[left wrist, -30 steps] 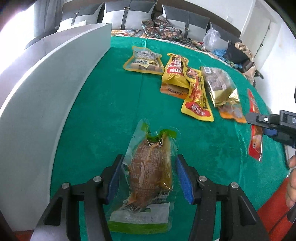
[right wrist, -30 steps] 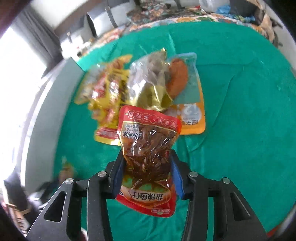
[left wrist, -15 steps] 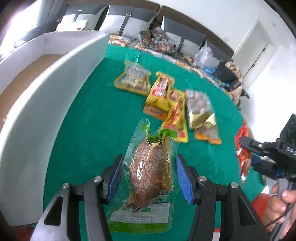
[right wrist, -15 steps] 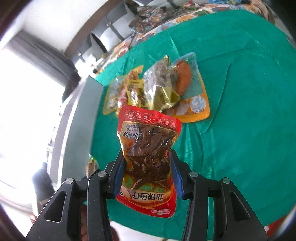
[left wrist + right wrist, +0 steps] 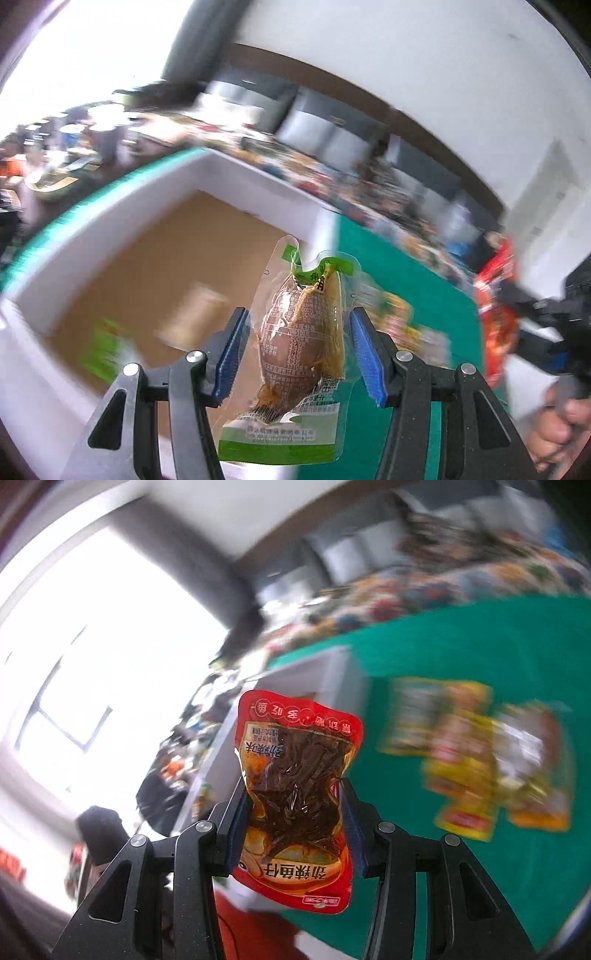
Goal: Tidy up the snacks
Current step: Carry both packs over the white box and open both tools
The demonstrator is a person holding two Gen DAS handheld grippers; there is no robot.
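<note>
My left gripper is shut on a clear green-edged packet with a brown snack, held in the air over the open white box with a brown floor. My right gripper is shut on a red packet of dark spicy fish, held above the table's left part near the box wall. The right gripper and its red packet also show at the right of the left wrist view.
A green packet and a pale item lie blurred on the box floor. Several yellow and orange snack packets lie on the green tablecloth. Sofas and clutter stand behind the table.
Both grippers rose and swung left toward the box with their packets. The left one went from above the cloth to above the box opening.
</note>
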